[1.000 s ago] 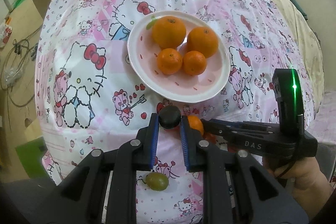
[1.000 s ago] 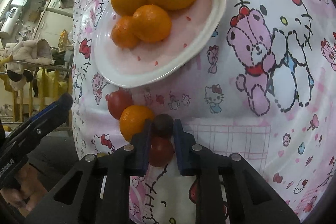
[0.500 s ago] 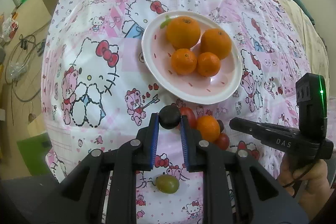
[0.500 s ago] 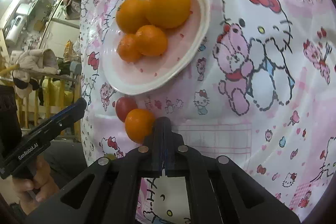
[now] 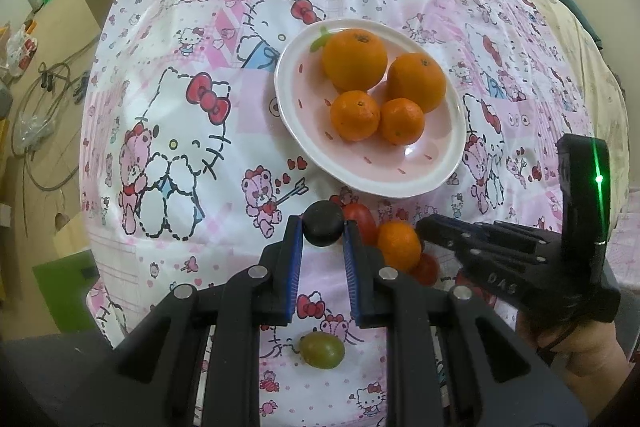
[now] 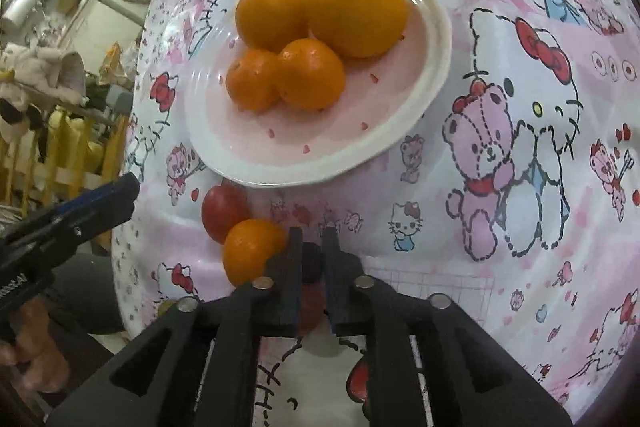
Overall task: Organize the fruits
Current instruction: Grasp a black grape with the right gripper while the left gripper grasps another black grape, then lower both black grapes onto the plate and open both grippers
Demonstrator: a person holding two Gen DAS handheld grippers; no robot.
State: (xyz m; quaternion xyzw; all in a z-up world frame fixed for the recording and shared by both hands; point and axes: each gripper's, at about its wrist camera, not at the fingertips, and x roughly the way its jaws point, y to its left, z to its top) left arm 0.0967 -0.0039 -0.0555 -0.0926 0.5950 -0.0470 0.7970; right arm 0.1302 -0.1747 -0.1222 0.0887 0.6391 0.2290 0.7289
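Note:
A white plate (image 5: pixel 432 167) holds several oranges (image 5: pixel 355 59) on the pink cartoon cloth. My left gripper (image 5: pixel 323 231) is shut on a dark round fruit (image 5: pixel 323 227), held above the cloth just in front of the plate. Beside it lie a red tomato (image 5: pixel 360 223), a loose mandarin (image 5: pixel 398 245) and a second tomato (image 5: pixel 426 269). My right gripper (image 6: pixel 313 247) points down by the mandarin (image 6: pixel 252 251). Its jaws are opening and stand a narrow slit apart. A dark fruit (image 6: pixel 312 261) and the tomato (image 6: pixel 310 303) show through the gap; the pads do not press either.
A green grape (image 5: pixel 322 350) lies on the cloth under my left gripper. The other tomato (image 6: pixel 224 213) sits at the plate's (image 6: pixel 400 143) near rim. The cloth drops off at the left, with floor, cables and clutter beyond. A hand (image 5: pixel 580 355) holds the right gripper.
A second ago the right jaws held a dark fruit; half a second ago they closed fully on nothing; now they stand slightly apart beside the mandarin. The left gripper kept its fruit.

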